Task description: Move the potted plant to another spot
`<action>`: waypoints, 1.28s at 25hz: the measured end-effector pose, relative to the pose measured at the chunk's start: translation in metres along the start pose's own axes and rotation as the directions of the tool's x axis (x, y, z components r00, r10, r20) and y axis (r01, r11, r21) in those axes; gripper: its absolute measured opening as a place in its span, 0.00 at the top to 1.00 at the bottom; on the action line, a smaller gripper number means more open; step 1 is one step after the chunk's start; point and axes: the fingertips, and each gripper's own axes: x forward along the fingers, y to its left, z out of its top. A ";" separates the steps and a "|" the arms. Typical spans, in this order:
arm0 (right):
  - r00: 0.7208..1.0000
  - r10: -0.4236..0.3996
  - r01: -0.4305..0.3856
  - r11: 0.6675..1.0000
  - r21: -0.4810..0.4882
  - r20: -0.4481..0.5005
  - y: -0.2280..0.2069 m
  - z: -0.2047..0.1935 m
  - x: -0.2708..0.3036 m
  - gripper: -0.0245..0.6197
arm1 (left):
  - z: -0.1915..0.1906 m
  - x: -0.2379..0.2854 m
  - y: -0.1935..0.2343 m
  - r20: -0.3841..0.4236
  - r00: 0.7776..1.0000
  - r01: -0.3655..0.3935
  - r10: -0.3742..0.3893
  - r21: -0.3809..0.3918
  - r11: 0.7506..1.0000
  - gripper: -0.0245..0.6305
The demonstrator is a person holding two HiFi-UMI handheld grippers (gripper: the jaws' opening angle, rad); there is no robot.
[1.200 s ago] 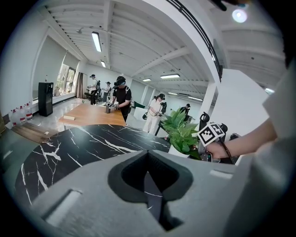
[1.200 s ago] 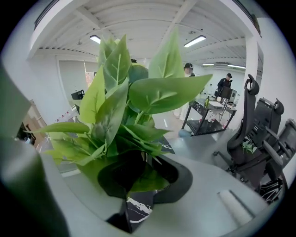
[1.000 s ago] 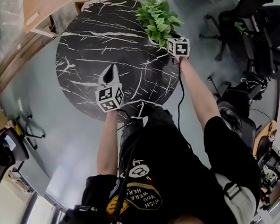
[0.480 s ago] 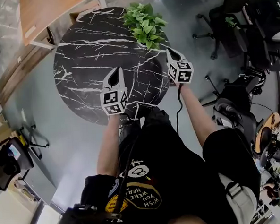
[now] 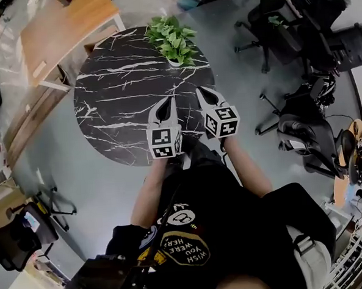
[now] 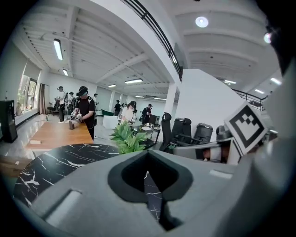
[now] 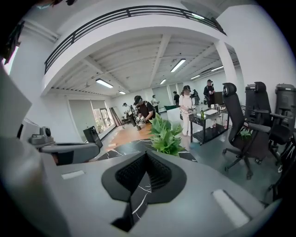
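The potted plant (image 5: 171,40), leafy green in a small white pot, stands at the far edge of the round black marble table (image 5: 117,96). No gripper touches it. Both grippers are drawn back near the person's body, above the table's near edge. My left gripper (image 5: 166,102) is shut with nothing in it, and my right gripper (image 5: 202,92) is also shut and empty. In the left gripper view the plant (image 6: 127,139) shows beyond my shut left gripper (image 6: 148,169). Seen from the right gripper view, the plant (image 7: 165,136) lies ahead of my right gripper (image 7: 144,178).
A wooden desk (image 5: 63,26) stands past the table at the upper left. Black office chairs (image 5: 277,19) and another chair (image 5: 302,133) crowd the right side. Several people stand far off in the room, in both gripper views.
The right gripper left the plant's pot and drew back toward the body, rising. The left gripper also pulled back and up. The plant stays at the table's far edge.
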 end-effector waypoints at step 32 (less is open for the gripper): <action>0.996 0.066 -0.061 0.995 -0.079 0.058 0.036 0.002 -0.083 0.96 | 0.020 -0.048 -0.074 0.057 0.998 -0.023 0.021 0.045 0.999 0.96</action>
